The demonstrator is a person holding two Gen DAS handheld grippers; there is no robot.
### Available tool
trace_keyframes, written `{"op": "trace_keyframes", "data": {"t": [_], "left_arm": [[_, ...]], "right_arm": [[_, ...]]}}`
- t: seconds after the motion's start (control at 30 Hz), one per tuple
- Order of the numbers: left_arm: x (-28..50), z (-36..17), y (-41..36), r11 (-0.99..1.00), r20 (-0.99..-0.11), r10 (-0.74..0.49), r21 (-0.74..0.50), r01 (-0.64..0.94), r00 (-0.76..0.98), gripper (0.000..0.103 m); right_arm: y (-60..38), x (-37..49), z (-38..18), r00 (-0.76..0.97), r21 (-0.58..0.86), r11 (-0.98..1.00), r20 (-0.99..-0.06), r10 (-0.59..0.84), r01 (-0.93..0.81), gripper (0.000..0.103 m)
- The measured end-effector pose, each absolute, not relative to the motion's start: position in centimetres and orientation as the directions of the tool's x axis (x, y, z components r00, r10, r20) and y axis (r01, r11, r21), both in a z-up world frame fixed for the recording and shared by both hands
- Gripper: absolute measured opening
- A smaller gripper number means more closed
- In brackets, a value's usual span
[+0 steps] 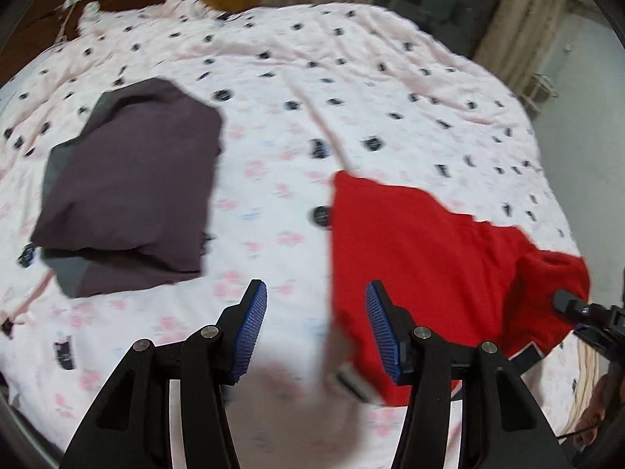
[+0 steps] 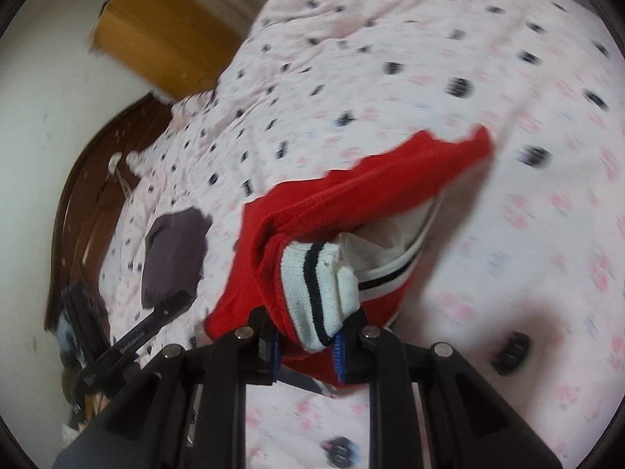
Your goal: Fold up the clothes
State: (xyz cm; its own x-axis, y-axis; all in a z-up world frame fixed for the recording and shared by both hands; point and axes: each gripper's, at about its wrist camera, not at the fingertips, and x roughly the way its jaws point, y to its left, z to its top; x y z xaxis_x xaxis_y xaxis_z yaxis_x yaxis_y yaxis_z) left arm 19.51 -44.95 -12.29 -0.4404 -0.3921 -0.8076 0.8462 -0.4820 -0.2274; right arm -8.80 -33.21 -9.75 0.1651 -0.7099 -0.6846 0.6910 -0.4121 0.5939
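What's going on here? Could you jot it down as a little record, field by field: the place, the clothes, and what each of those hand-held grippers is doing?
Place: bed with a pink patterned sheet
Folded item: dark purple garment, lying flat on the sheet
Item in work: red sweater with a white, black-striped cuff
Right hand-held gripper: shut on the sweater at the cuff, part of it lifted off the sheet
Left hand-held gripper: open, nothing between its pads, beside the sweater's edge
Image quality: blurred

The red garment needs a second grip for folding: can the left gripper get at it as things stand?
Probably yes: the left gripper is open and empty, and the red garment lies right beside its fingertips with nothing between.
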Motion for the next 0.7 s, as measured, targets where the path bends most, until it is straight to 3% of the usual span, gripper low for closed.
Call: {"op": "trace_keyframes", "data": {"t": [0.37, 0.7], "left_arm": [[21.5, -14.7, -46.4, -0.416, -0.862, -0.295, -0.273, 0.867, -0.413, 0.047], [20.8, -14.7, -45.9, -0.448, -0.868, -0.264, -0.275, 0.851, -0.42, 0.047]], "right_arm": [[-43.0, 1.9, -10.0, 0.289, 0.484, -0.226, -0.769, -0.57, 0.845, 0.021], [-42.8, 4.8, -13.0, 0.303, 0.438, -0.191, -0.82, -0.486, 0.879, 0.027]]}}
